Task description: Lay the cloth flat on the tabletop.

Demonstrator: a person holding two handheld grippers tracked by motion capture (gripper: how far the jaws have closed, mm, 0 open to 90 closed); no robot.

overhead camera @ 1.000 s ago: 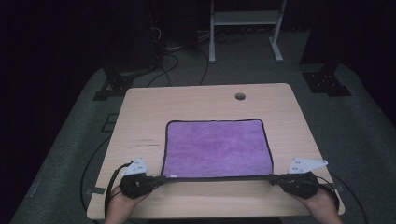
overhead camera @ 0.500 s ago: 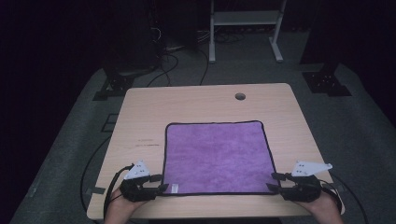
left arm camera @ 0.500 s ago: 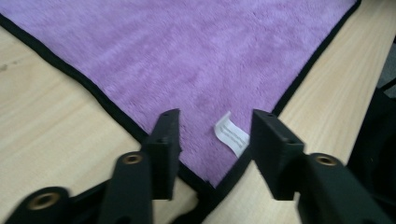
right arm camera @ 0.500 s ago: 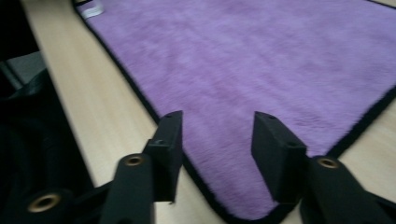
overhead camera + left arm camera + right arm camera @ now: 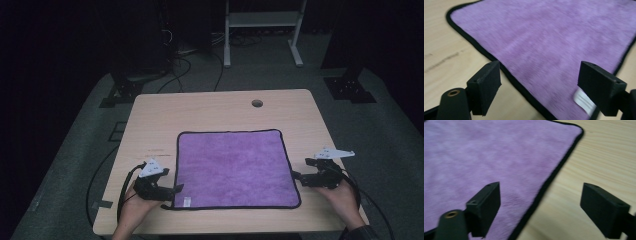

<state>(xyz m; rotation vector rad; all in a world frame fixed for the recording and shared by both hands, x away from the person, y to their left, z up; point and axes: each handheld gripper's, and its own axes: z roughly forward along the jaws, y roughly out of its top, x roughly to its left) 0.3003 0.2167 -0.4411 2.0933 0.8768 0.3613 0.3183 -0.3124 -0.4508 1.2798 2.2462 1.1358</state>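
Note:
A purple cloth (image 5: 232,167) with black edging lies flat on the wooden table (image 5: 210,110). Its white label (image 5: 186,201) sits at the near left corner. My left gripper (image 5: 175,190) rests beside that corner. In the left gripper view it (image 5: 540,72) has just been opening; the cloth (image 5: 544,37) edge and label (image 5: 582,98) lie under the gap, unpinched. My right gripper (image 5: 296,176) stands at the cloth's right edge. It (image 5: 540,195) has also just been opening, with the black edge of the cloth (image 5: 486,152) running below its jaws, not gripped.
A round cable hole (image 5: 257,103) sits near the table's far edge. Behind the table stand a white frame (image 5: 262,20), dark stand bases (image 5: 350,87) and floor cables (image 5: 180,65). Bare wood borders the cloth on all sides.
Both grippers drew the cloth's near edge toward the person, spreading it flat, then let go and opened. The right gripper has moved away along the right edge; the left shifted slightly.

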